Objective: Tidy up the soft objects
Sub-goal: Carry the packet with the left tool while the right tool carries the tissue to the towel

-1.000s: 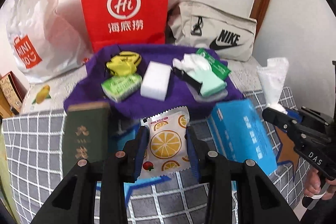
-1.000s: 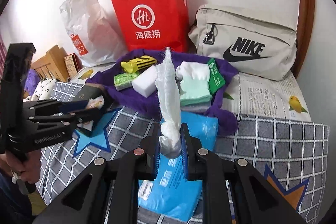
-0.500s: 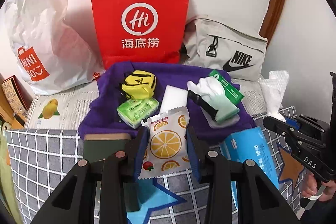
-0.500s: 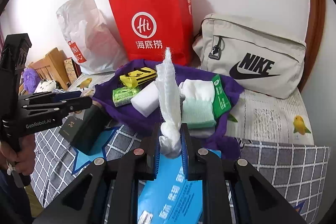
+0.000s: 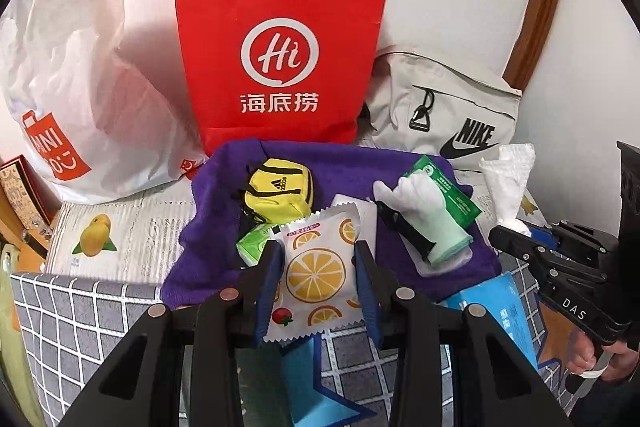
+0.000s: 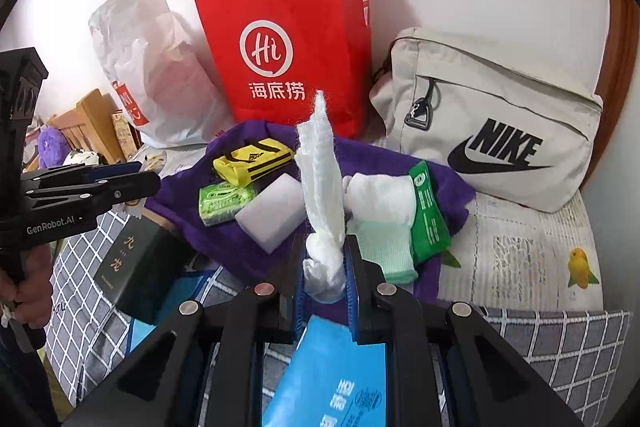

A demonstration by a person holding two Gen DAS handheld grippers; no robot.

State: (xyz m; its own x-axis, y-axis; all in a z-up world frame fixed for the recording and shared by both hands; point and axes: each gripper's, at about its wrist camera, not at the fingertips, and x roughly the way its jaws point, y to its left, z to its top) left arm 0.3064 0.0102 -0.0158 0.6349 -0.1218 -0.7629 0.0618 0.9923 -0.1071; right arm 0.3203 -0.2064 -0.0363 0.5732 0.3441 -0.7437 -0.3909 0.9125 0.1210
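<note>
My left gripper (image 5: 318,267) is shut on a white snack packet with orange slices (image 5: 316,267), held above the near edge of the purple cloth (image 5: 224,187). My right gripper (image 6: 322,267) is shut on a twisted white tissue (image 6: 320,179), held upright over the same cloth's (image 6: 240,243) front edge. On the cloth lie a yellow pouch (image 5: 278,193), a green pack (image 6: 224,201), a white sponge block (image 6: 274,215), a white and mint glove (image 6: 382,219) and a green sachet (image 6: 430,215). The right gripper with the tissue also shows at the right of the left wrist view (image 5: 516,231).
A red paper bag (image 5: 280,59), a white plastic bag (image 5: 72,99) and a beige Nike bag (image 6: 496,123) stand behind the cloth against the wall. A blue tissue pack (image 6: 332,379) and a dark green box (image 6: 136,259) lie on the grey checked bedcover (image 6: 560,347).
Both grippers have moved forward toward the purple cloth with their loads. The snack packet now overlaps the cloth's near edge and hides part of the sponge and green pack.
</note>
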